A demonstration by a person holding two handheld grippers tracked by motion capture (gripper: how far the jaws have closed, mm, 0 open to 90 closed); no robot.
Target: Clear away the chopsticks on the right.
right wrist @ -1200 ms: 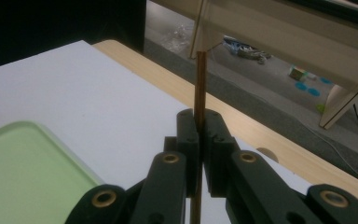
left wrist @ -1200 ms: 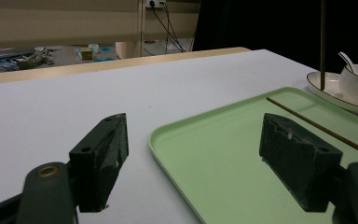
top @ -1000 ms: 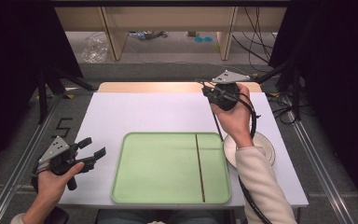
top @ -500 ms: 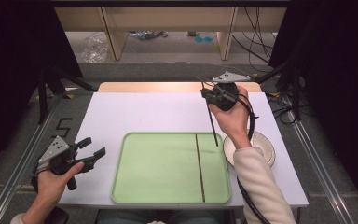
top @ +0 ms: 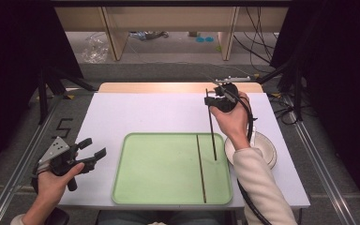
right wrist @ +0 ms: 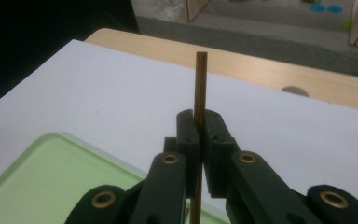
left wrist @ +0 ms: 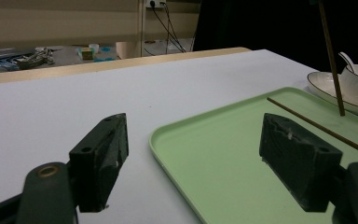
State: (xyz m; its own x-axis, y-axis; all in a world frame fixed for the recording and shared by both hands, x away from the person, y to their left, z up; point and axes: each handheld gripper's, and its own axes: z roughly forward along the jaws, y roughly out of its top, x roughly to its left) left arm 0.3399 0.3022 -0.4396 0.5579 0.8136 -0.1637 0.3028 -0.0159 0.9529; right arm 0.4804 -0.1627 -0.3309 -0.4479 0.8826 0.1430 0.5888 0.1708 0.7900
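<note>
The right gripper [top: 214, 100] has its jaws pinched nearly shut on a thin brown chopstick [top: 212, 129], gripping it close to the top so that most of its length hangs down toward the green tray [top: 136, 187]. In the right gripper view the chopstick [right wrist: 199, 93] runs straight up between the two black pads, a short stub above them. Held this way it hangs almost upright, its lower tip over the tray's right part, just inside the right rim; whether the tip touches the tray cannot be told. The likely reason for the high, steep grip is control: the tip can be aimed first and the rest laid down beside the second chopstick [top: 200, 168], which already lies flat on the tray, running front to back near the right edge. A white dish [top: 267, 147] sits on the table just right of the tray, with a spoon [left wrist: 347, 60] in it (seen from the left gripper view).

The left gripper [top: 93, 149] is wide open and holds nothing; it waits well to the left of the tray, near the table's edge, apparently out of the way.

Against the earlier frames, the right gripper has shifted a little toward the tray's right rim and the chopstick has swung from a slant to nearly vertical. The left hand has not moved.
</note>
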